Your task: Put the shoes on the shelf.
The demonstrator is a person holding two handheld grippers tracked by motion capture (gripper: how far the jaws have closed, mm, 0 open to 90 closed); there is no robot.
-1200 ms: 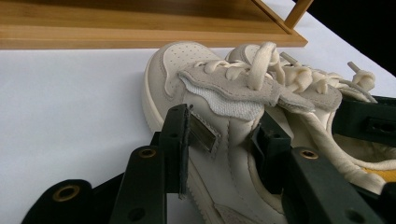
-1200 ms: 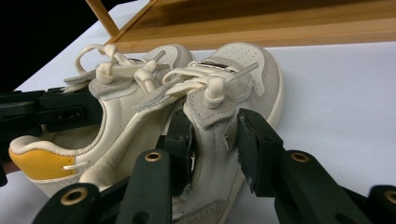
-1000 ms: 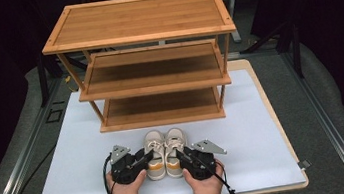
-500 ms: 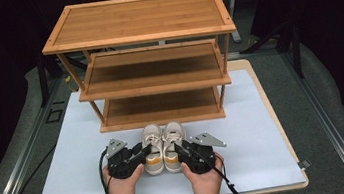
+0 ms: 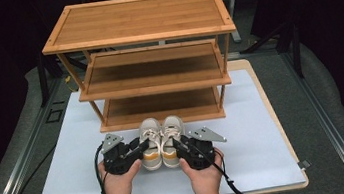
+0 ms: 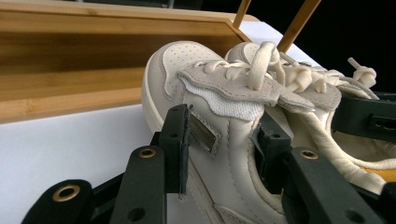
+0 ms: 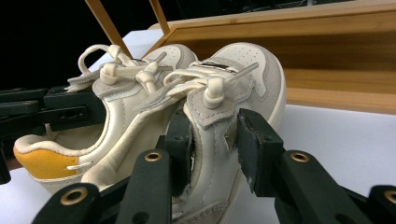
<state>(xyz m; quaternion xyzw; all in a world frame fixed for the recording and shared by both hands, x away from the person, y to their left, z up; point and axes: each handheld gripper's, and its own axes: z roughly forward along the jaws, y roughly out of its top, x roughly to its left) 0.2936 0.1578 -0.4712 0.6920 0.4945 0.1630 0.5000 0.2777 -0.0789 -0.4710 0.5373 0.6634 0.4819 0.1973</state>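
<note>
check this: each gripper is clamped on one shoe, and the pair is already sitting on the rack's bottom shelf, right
Not quite. Each gripper, left and right, is clamped on one shoe, but the pair is in front of the rack, over the white mat, not on the bottom shelf. The high view shows it.

Shoes of smooth cream leather with matt suede patches and cloth laces; shelf of satin-finished wood; counter top matt white.
</note>
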